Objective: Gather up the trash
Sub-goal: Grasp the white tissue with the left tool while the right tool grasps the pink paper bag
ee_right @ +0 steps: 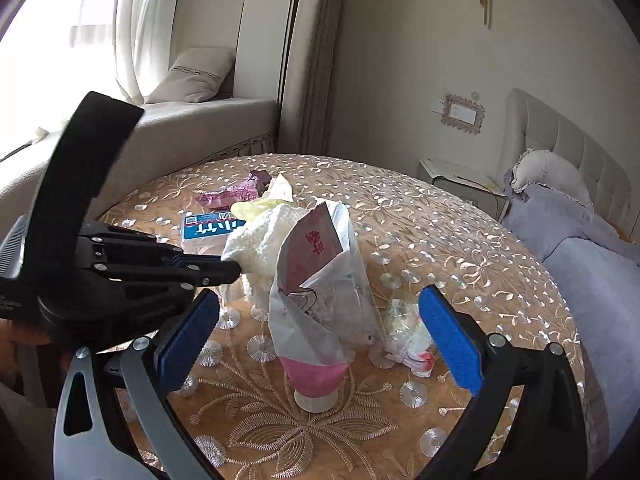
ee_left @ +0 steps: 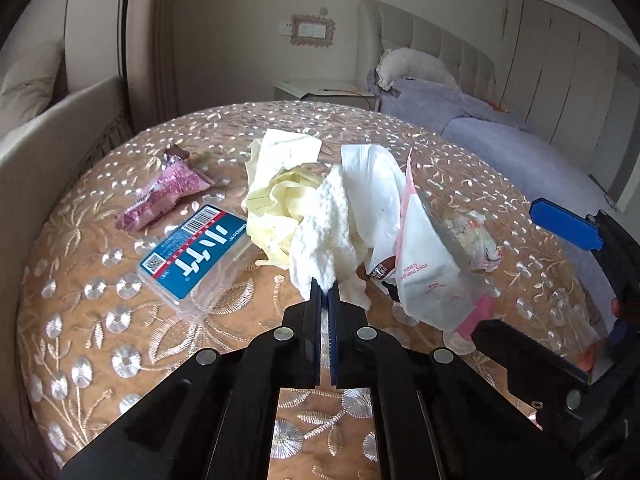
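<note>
My left gripper (ee_left: 327,285) is shut on the near edge of a white fluffy tissue wad (ee_left: 322,224), which lies in the middle of the pile of trash. In the right wrist view the left gripper (ee_right: 234,270) comes in from the left and pinches the same wad (ee_right: 256,236). My right gripper (ee_right: 320,338) stands open. A squeezed white and pink tube (ee_right: 316,320) lies between its blue pads (ee_right: 450,338), and neither pad touches it. In the left wrist view the tube (ee_left: 424,272) is to the right of the wad.
Also on the round gold embroidered tablecloth (ee_left: 92,320) lie crumpled yellow paper (ee_left: 272,204), a blue-labelled plastic box (ee_left: 192,252), a pink wrapper (ee_left: 164,192) and a crumpled clear wrapper (ee_right: 408,332). A bed with a lilac blanket (ee_right: 580,260) stands right, and a window seat (ee_right: 192,120) behind.
</note>
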